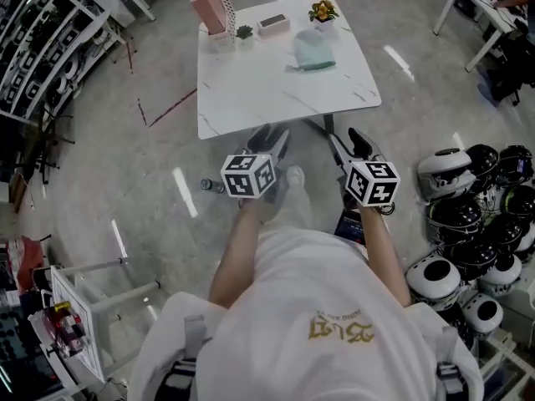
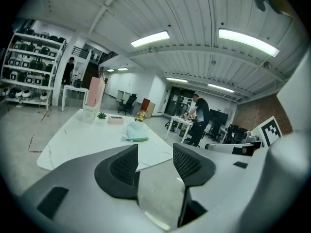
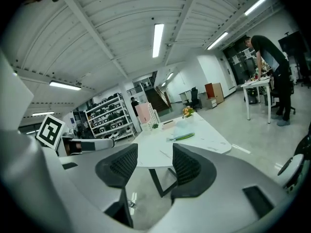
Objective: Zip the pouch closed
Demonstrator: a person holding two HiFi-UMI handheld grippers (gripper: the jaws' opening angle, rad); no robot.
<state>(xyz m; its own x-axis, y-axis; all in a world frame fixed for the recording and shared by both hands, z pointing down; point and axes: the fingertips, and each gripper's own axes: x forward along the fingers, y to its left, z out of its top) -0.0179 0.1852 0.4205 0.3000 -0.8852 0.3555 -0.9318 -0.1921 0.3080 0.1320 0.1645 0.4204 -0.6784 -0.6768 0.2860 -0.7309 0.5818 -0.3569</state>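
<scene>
Your L gripper (image 1: 269,138) and R gripper (image 1: 351,143) are both wide open, nothing between the jaws. You're holding them side by side, just short of the near edge of the white marble table (image 1: 251,90). The mint-green pouch (image 1: 313,50) lies flat on the table's far side, right of centre, next to the yellow flower pot (image 1: 323,11), well apart from both grippers.

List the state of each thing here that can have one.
Left tool: open, empty, short of the table.
Right tool: open, empty, short of the table.
Pouch: lying on the table, untouched; zip too small to tell.
</scene>
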